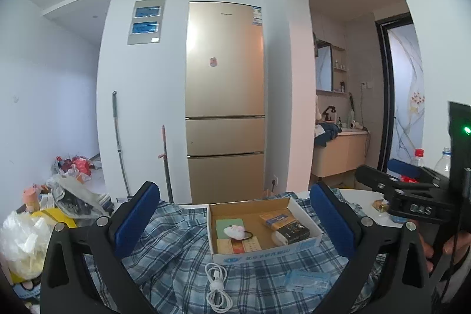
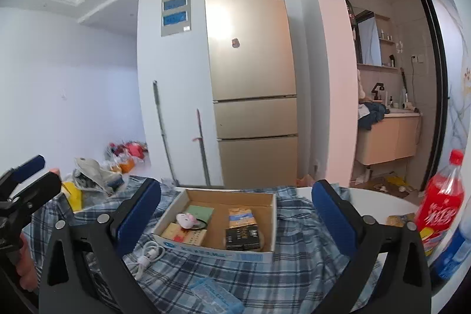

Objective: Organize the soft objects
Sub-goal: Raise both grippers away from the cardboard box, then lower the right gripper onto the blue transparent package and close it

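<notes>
A blue plaid cloth (image 1: 176, 249) (image 2: 294, 264) lies rumpled over the table. On it stands an open cardboard box (image 1: 306, 225) (image 2: 272, 222) holding small packets and a little white-and-pink plush toy (image 1: 234, 231) (image 2: 186, 219) with a black hair tie. My left gripper (image 1: 235, 218) hovers above the cloth in front of the box, open, with nothing between its blue pads. My right gripper (image 2: 235, 214) is beside it, also open and empty. Each gripper shows at the edge of the other's view: the right gripper (image 1: 379, 171), the left gripper (image 2: 41, 171).
A coiled white cable (image 1: 216, 284) (image 2: 147, 253) and a clear plastic case (image 1: 306, 280) (image 2: 215, 299) lie on the cloth. A red soda bottle (image 2: 441, 205) stands on the white table (image 2: 379, 196) at right. Plastic bags (image 1: 23, 243) pile at left. A gold fridge (image 1: 225, 102) stands behind.
</notes>
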`<state>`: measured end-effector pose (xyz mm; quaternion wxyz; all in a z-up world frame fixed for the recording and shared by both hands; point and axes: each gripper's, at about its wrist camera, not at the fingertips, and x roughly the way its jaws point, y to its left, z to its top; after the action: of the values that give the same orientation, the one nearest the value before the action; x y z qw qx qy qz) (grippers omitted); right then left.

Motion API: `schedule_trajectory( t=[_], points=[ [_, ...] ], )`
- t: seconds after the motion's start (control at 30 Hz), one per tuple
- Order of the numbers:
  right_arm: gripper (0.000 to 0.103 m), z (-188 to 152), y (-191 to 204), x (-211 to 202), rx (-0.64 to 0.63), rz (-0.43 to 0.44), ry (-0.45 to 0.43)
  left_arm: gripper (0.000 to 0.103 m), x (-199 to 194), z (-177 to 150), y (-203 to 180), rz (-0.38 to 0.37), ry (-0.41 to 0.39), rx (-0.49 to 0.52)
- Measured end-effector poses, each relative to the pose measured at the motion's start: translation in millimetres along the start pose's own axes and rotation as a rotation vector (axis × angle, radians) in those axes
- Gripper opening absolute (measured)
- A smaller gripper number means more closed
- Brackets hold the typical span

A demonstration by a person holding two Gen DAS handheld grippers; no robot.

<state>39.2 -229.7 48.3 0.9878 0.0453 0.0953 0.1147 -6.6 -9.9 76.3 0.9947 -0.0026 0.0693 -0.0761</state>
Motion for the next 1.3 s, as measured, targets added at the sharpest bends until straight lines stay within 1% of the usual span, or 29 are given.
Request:
schedule_trajectory(
  t=[0.1, 0.17, 0.27, 0.4, 0.47, 0.53, 0.6, 0.67, 0.7, 0.73, 0.77, 0.8, 0.83, 0.87, 0.9, 0.93, 0.97, 1.0, 1.03, 1.07, 1.13, 1.2, 1.27, 1.3],
  points=[
    [0.102, -14.1, 2.1, 0.9, -0.022, 0.018, -0.019, 0.103, 9.1, -14.6, 4.5, -0.012, 0.025, -0.017],
    [0.102, -20.8, 6.0, 4.9, -0.059, 0.017, -0.008, 0.103, 21.4, -26.2, 4.2, -0.041, 0.082, -0.019],
    [0.102, -29.7, 10.3, 14.1, -0.083, 0.009, 0.022, 0.103, 36.8, -42.4, 4.1, -0.034, 0.134, -0.024],
    [0.102, -39.2, 10.6, 26.6, -0.095, 0.027, 0.101, 0.103, 50.6, -60.5, 7.2, -0.007, 0.185, -0.036],
    [0.102, -44.7, 9.4, 32.2, -0.095, 0.023, 0.134, 0.103, 57.2, -68.8, 8.4, 0.018, 0.205, -0.024],
    [0.102, -51.8, 6.0, 39.6, -0.093, 0.029, 0.184, 0.103, 64.3, -77.6, 8.9, 0.037, 0.243, -0.005],
    [0.102, -58.7, 3.6, 48.2, -0.093, 0.031, 0.232, 0.103, 72.6, -84.5, 8.4, 0.037, 0.286, -0.001],
    [0.102, -64.4, 2.2, 56.1, -0.091, 0.034, 0.275, 0.103, 76.8, -89.4, 9.7, 0.043, 0.308, -0.005],
    [0.098, -66.5, 1.9, 60.6, -0.086, 0.045, 0.302, 0.103, 80.4, -92.6, 10.5, 0.058, 0.321, -0.009],
    [0.093, -68.2, 0.6, 64.8, -0.078, 0.058, 0.328, 0.103, 84.1, -94.4, 10.9, 0.061, 0.342, -0.009],
    [0.090, -69.7, -0.9, 68.3, -0.069, 0.062, 0.354, 0.103, 88.2, -96.5, 12.6, 0.053, 0.367, -0.018],
    [0.082, -71.7, -1.7, 71.6, -0.067, 0.049, 0.376, 0.103, 88.9, -97.4, 15.5, 0.053, 0.373, -0.029],
    [0.069, -73.8, -2.5, 74.5, -0.067, 0.046, 0.399, 0.103, 88.5, -97.6, 17.5, 0.056, 0.372, -0.038],
    [0.062, -75.7, -3.3, 77.2, -0.065, 0.058, 0.428, 0.103, 88.0, -97.8, 19.3, 0.055, 0.370, -0.047],
    [0.046, -79.0, -2.7, 82.4, -0.065, 0.073, 0.472, 0.101, 88.4, -97.9, 20.0, 0.051, 0.373, -0.048],
    [0.032, -82.7, -1.7, 86.7, -0.070, 0.080, 0.521, 0.091, 89.3, -98.3, 19.3, 0.046, 0.379, -0.045],
    [0.030, -86.7, -1.0, 90.9, -0.070, 0.104, 0.572, 0.079, 90.9, -99.1, 17.8, 0.037, 0.390, -0.039],
    [0.029, -91.5, -0.5, 94.7, -0.057, 0.150, 0.623, 0.073, 92.7, -100.1, 16.1, 0.032, 0.404, -0.032],
    [0.027, -95.1, 0.1, 97.0, -0.042, 0.183, 0.654, 0.063, 94.3, -100.9, 15.2, 0.034, 0.416, -0.027],
    [0.025, -97.9, 0.8, 98.2, -0.030, 0.203, 0.676, 0.057, 95.8, -101.8, 15.3, 0.027, 0.427, -0.029],
    [0.019, -102.5, 4.6, 98.7, -0.045, 0.213, 0.695, 0.052, 96.9, -102.2, 16.4, 0.015, 0.436, -0.039],
    [0.018, -108.7, 7.6, 101.8, -0.073, 0.180, 0.727, 0.052, 96.2, -101.9, 15.3, 0.011, 0.437, -0.037],
    [0.017, -119.9, 6.2, 110.3, -0.064, 0.187, 0.797, 0.052, 97.3, -103.0, 11.8, 0.003, 0.447, -0.022],
    [0.017, -121.6, 3.2, 111.7, -0.053, 0.187, 0.799, 0.052, 98.0, -103.6, 9.8, -0.001, 0.452, -0.012]
  ],
)
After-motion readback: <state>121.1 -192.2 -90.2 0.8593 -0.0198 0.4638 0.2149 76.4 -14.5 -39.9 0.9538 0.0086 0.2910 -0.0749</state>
